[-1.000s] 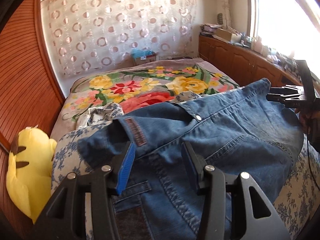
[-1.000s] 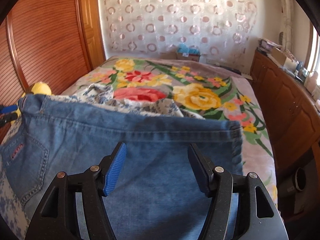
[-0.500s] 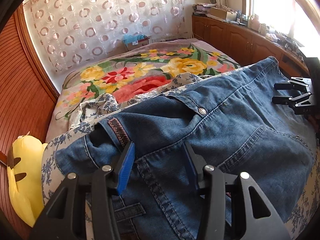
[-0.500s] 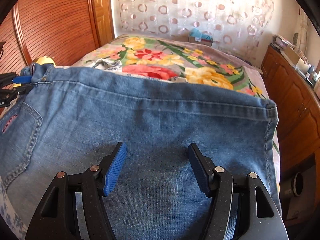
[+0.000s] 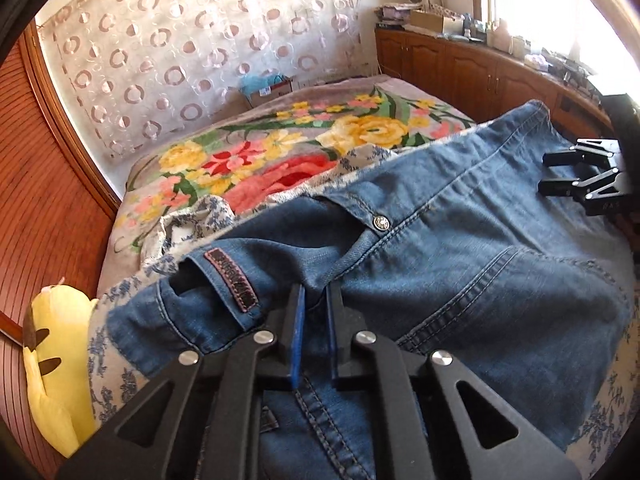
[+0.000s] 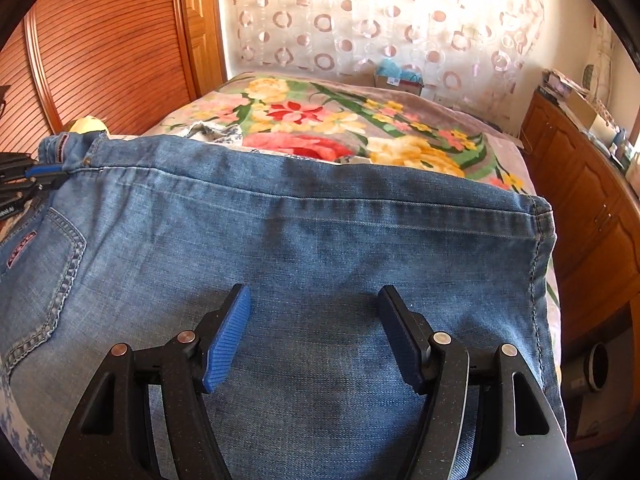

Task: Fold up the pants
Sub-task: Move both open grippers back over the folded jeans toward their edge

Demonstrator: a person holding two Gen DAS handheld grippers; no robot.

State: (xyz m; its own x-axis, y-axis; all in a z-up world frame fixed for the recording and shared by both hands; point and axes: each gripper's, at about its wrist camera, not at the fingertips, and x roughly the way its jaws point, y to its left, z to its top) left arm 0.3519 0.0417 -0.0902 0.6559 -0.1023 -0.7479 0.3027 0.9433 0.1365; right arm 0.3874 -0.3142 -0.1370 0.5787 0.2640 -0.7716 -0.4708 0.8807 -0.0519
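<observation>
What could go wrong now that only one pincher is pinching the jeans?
The left gripper has shut on just a small pinch of the jeans near the waistband, so the denim might slip out when lifted. The right gripper is open over the leg, holding nothing; pulling one side alone could drag the jeans crooked and rumple the flowered sheet underneath.

My left wrist camera looks steeply down along its fingers, close over the jeans (image 5: 460, 248) waistband, with the flowered blanket (image 5: 304, 152) at twelve o'clock. My right wrist camera sits equally close over the leg end, and both share the circle-patterned curtain (image 6: 384, 16).
</observation>
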